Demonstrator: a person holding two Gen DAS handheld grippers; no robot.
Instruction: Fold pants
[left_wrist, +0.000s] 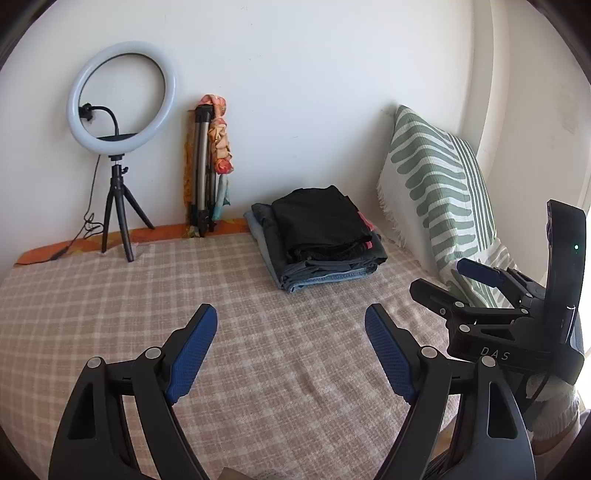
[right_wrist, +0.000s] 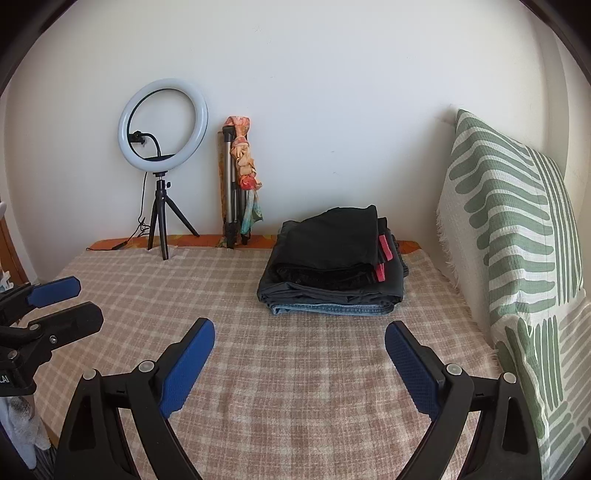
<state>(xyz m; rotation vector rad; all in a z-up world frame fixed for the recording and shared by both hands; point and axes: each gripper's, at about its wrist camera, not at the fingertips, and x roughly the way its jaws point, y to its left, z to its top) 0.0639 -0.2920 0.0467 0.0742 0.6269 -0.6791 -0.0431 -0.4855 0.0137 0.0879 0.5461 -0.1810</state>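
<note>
A stack of folded pants (left_wrist: 317, 236) (right_wrist: 332, 258) lies at the far side of the checked bed cover (left_wrist: 110, 314) (right_wrist: 295, 406): black pairs on top, one with a red tag, blue jeans at the bottom. My left gripper (left_wrist: 291, 310) (right_wrist: 86, 297) hovers open over bare cover, short of the stack and to its left. My right gripper (right_wrist: 301, 325) (left_wrist: 441, 275) is open too, in front of the stack, level with the left one. Nothing sits between either pair of blue pads. No unfolded pants show in either view.
A ring light (left_wrist: 122, 48) (right_wrist: 162, 83) on a small tripod stands at the back left by the white wall. A folded tripod (left_wrist: 201, 166) (right_wrist: 231, 184) with a scarf leans beside it. A green-patterned pillow (left_wrist: 436, 177) (right_wrist: 517, 221) lines the right edge.
</note>
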